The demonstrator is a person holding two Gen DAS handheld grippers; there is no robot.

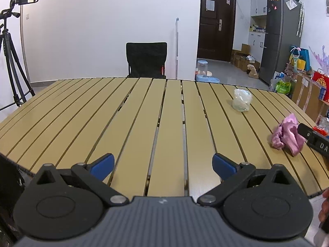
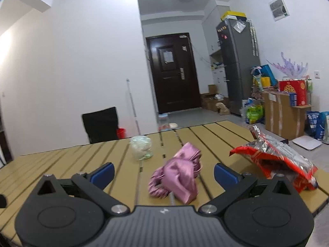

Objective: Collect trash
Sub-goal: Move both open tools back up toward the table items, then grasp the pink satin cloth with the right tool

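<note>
Left tool (image 1: 163, 165): grey ribbed housing at 6 o'clock with a small white logo near its front edge. Two round black discs flank the housing, each with a raised inner circle. Black link arms run from silver pivot screws to blue finger pads (image 1: 103, 165). Triangular cut-outs sit in the black brackets above each disc, capped by small silver screws.

Right tool (image 2: 164, 174): same build, with grey ribbed body, white logo, black discs, silver pivots and blue pads (image 2: 103, 174). In the left wrist view, at 3 o'clock, its black body shows white lettering, partly readable as "DA".
</note>
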